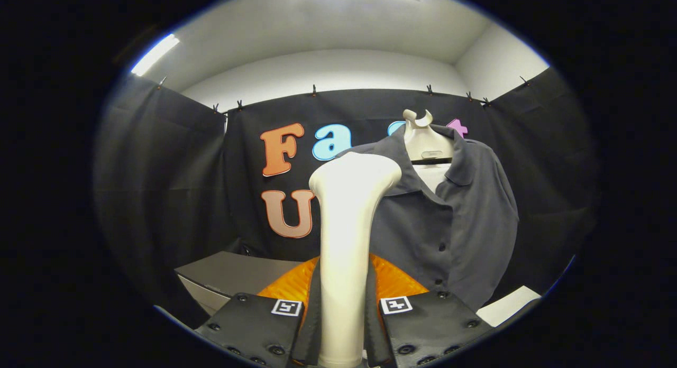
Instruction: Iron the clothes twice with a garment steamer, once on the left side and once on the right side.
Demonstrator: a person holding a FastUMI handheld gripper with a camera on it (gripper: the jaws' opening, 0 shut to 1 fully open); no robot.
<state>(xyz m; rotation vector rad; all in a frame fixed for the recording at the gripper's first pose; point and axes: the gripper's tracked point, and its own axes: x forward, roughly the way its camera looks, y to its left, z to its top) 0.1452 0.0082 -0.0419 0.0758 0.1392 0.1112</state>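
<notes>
A cream-white garment steamer point(346, 241) stands upright between my fingers, its handle pressed from both sides and its wide head at the top. My gripper point(344, 315) is shut on that handle. Beyond it, slightly to the right, a dark grey button-up shirt point(449, 220) hangs on a pale hanger stand point(423, 138). The steamer head sits in front of the shirt's left shoulder and hides part of it; I cannot tell whether it touches the cloth.
A grey box-like surface point(227, 278) lies low to the left of the fingers. A white flat edge point(510, 304) shows low to the right, under the shirt's hem. Black cloth walls close in behind and on both sides.
</notes>
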